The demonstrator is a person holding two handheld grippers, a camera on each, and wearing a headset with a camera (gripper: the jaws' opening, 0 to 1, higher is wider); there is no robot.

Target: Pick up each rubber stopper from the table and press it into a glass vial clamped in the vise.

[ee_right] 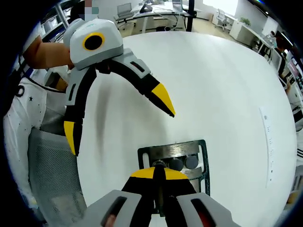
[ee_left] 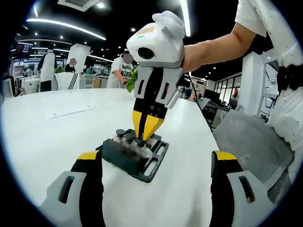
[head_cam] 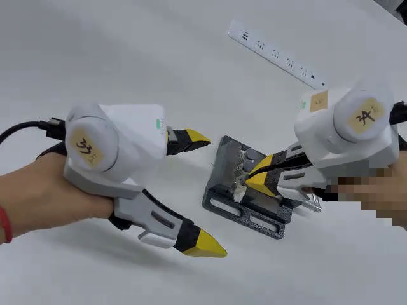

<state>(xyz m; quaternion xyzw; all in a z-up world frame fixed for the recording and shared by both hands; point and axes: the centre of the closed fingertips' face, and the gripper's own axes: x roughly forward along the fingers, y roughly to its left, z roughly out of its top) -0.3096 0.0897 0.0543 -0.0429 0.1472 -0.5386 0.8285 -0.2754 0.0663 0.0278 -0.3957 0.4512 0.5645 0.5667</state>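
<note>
Two dark round rubber stoppers sit in the clear glass vials clamped in the dark grey metal vise. My right gripper, fingers clenched, bears on the neighbouring vial, seating a stopper, I judge. My left gripper hangs aside over the white tabletop, fingers spread, keeping clear.

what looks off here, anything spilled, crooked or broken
Nothing stands out. The vise sits flat on the white table, its vials upright in a row, no spill. The right gripper has its jaws closed at the end vial; the left gripper is open, clear of the vise.
</note>
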